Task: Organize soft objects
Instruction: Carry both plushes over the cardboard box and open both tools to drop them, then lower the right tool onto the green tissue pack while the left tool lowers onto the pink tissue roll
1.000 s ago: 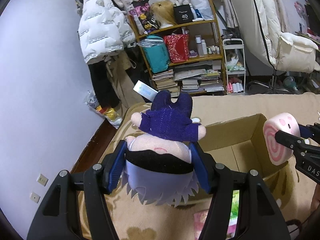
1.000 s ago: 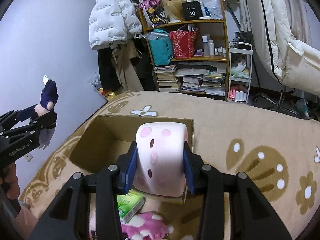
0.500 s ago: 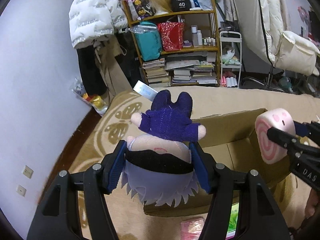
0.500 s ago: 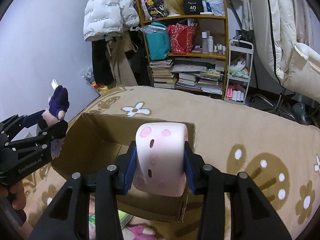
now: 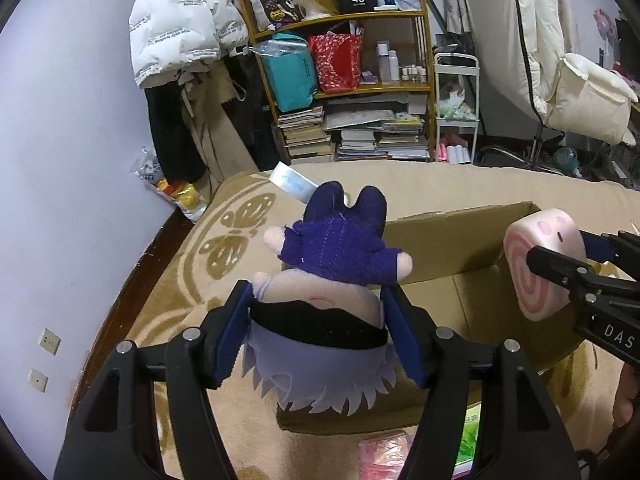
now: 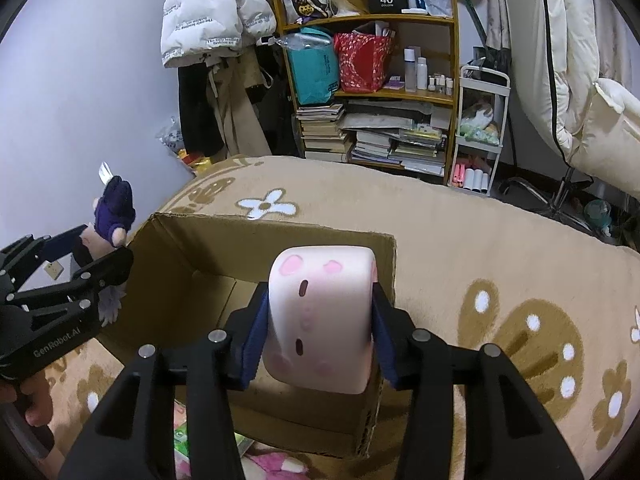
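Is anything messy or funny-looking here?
The doll is pinched by its head in the left gripper, so its feet point away. The box has a ragged rim with no flaps. Some packets lie loose on the blanket beside it. Nothing looks spilled.

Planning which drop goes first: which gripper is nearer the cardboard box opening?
Right. The right gripper holds the pink roll plush over the cardboard box; the left gripper hangs at its left rim.

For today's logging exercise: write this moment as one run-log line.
left claw: holds plush doll | right claw: holds pink roll cushion | both above cardboard box, unreleased
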Motion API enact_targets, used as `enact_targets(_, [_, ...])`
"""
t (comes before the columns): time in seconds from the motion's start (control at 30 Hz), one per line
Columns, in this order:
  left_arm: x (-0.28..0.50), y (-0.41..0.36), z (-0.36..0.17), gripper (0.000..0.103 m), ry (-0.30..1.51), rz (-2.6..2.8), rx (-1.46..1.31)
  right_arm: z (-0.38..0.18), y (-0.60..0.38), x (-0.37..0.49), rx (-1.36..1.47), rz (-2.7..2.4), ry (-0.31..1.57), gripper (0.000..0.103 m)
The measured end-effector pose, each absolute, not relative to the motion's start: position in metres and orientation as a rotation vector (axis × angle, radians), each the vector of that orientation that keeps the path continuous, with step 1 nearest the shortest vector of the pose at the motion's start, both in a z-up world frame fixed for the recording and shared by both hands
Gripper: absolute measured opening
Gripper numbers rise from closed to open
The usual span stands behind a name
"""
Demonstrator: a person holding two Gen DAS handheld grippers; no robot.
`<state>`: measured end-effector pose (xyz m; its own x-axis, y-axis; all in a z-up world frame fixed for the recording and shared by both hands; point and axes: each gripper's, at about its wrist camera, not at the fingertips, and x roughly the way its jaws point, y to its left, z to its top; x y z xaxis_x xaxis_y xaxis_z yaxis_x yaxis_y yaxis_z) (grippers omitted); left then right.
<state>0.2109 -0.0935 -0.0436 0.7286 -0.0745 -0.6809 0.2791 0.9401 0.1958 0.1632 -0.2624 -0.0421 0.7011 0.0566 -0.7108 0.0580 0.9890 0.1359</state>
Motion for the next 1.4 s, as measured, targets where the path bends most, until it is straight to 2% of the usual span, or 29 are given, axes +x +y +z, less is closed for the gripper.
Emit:
enact_targets(0.07, [0.211, -0.094, -0.044, 0.071, 0.732, -0.202, 0.296, -0.042, -0.263, 0.164, 0.158, 0.001, 0.798, 0.055])
enact_targets(0.13, [0.211, -0.094, -0.043, 0.08, 0.726, -0.201, 0.296, -0.041, -0.263, 0.164, 0.162, 0.004, 0.792, 0.058])
enact_targets(0.2, [0.211, -0.092, -0.041, 0.087, 0.721, -0.2, 0.285, -0.039, -0.263, 0.163, 0.166, 0.014, 0.786, 0.065])
enact_targets(0.3, [0.211, -0.089, -0.037, 0.092, 0.721, -0.189, 0.276, -0.035, -0.261, 0.163, 0.151, 0.016, 0.784, 0.077])
enact_targets(0.37, [0.209, -0.088, -0.035, 0.095, 0.72, -0.179, 0.279, -0.033, -0.26, 0.162, 0.137, 0.013, 0.78, 0.092])
enact_targets(0.47, [0.206, -0.082, -0.031, 0.099, 0.727, -0.167, 0.271, -0.026, -0.259, 0.156, 0.124, -0.001, 0.758, 0.103])
enact_targets(1.03, [0.13, -0.045, 0.003, 0.1, 0.775, -0.117, 0.252, -0.008, -0.255, 0.092, 0.131, 0.009, 0.763, 0.103])
enact_targets(1.4, [0.08, -0.027, 0.001, 0.1, 0.811, -0.106, 0.227, -0.006, -0.249, 0.038, 0.144, -0.003, 0.762, 0.103])
